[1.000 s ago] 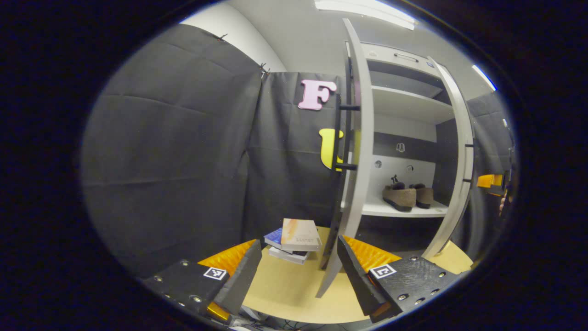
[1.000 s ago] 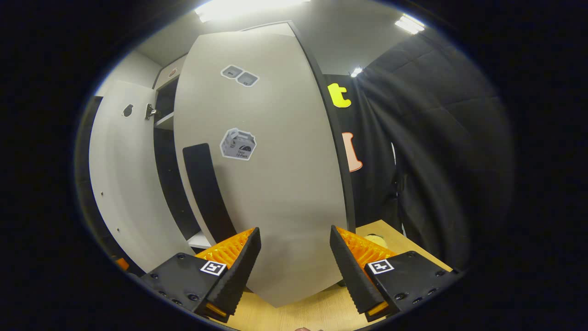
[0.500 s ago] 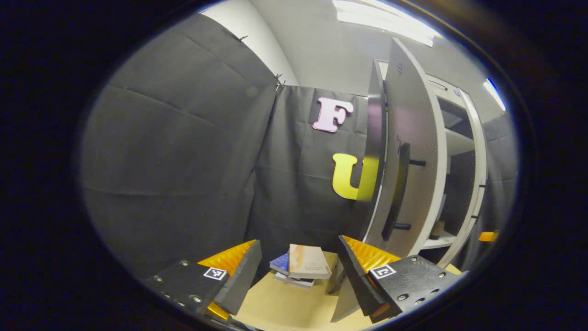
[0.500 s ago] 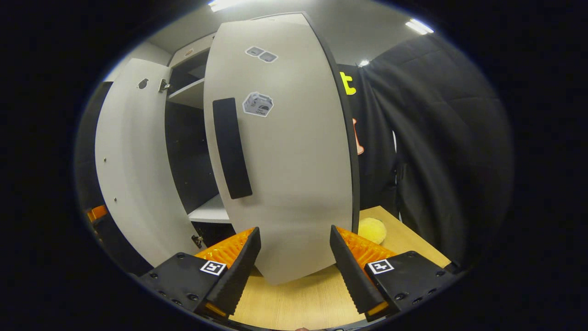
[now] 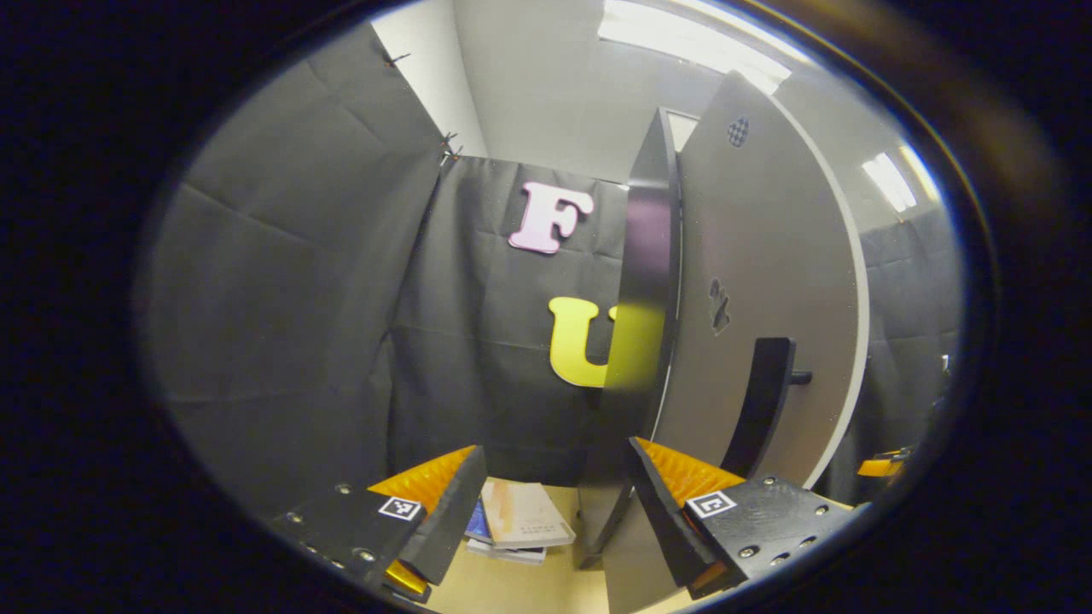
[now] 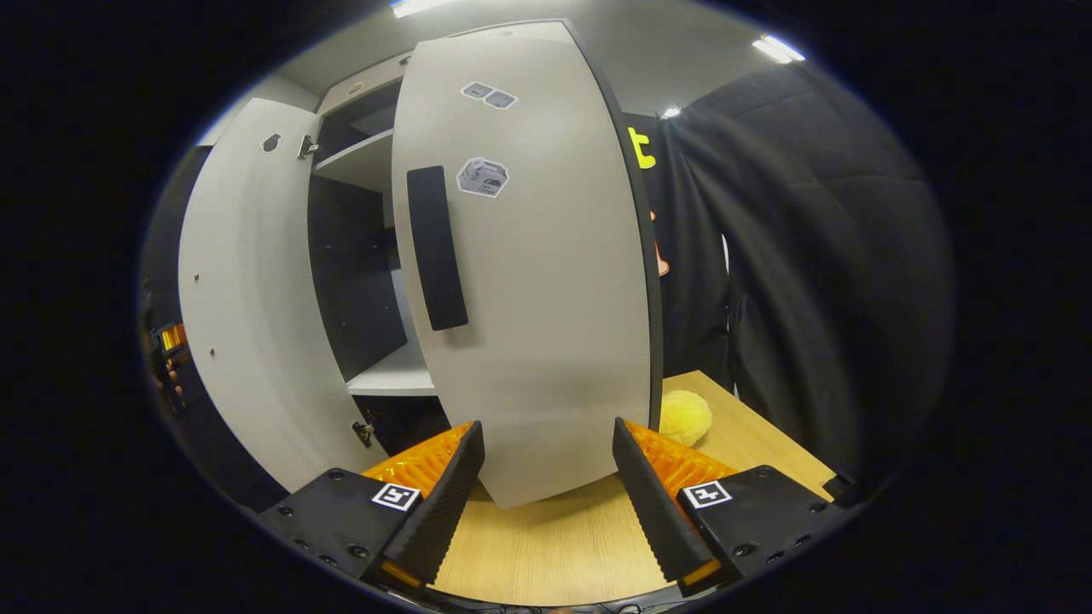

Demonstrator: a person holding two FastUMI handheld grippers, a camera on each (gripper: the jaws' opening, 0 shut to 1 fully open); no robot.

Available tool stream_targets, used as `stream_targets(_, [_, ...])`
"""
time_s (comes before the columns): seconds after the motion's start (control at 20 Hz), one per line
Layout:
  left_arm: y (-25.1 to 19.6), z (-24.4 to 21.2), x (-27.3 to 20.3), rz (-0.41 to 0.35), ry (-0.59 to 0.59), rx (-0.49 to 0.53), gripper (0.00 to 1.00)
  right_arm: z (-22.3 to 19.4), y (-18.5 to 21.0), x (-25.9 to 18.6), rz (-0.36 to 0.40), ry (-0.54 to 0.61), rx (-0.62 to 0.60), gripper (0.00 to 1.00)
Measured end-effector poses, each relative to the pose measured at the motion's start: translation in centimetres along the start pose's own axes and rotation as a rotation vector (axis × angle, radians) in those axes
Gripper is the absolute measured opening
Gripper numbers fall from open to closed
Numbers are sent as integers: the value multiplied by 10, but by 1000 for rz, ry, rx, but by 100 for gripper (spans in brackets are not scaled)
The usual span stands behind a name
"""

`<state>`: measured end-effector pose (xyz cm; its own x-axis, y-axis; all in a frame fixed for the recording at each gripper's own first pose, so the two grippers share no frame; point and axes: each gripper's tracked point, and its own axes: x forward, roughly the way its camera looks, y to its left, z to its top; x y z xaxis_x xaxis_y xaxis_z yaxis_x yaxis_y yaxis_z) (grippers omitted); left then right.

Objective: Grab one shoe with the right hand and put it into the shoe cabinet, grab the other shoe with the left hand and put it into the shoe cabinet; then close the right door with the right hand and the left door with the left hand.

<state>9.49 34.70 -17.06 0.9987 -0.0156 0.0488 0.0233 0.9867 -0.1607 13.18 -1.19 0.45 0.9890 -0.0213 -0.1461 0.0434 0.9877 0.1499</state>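
Stack of books [image 5: 516, 529] on the wooden surface [image 5: 512, 588], just ahead between the left tool's fingers. Yellow fluffy ball [image 6: 685, 416] on the surface, just beyond the right tool's right finger.

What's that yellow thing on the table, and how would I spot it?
Find the tall grey cabinet door with the dark vertical handle. Beside its bottom corner, on the wooden table, sits a fuzzy yellow ball, the sole round, bright object there.

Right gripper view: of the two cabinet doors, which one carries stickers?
The right door, in the middle of the view, with the black handle and stickers on its face. The left door shows no stickers.
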Motion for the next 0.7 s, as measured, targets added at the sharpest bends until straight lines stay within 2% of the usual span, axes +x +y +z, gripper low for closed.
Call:
stream_targets(0.1, [-1,8,14,-21,-2,0,96,1,-1,-1,-7,4,9,96])
stream_targets(0.3, [-25,13,30,-116,0,-17,96,2,-2,0,-30,2,27,96])
stream_targets(0.4, [-24,13,31,-116,5,-3,95,2,-3,1,-44,4,39,96])
stream_targets(0.45, [-24,12,30,-119,8,-12,100,3,-3,2,-49,6,45,96])
stream_targets(0.55, [-27,8,30,-129,27,-50,100,4,-2,4,-55,10,54,96])
stream_targets(0.6, [-31,7,29,-139,34,-63,95,4,-3,4,-57,10,52,96])
stream_targets(0.7, [-37,9,29,-143,37,-54,93,5,-5,4,-63,7,44,96])
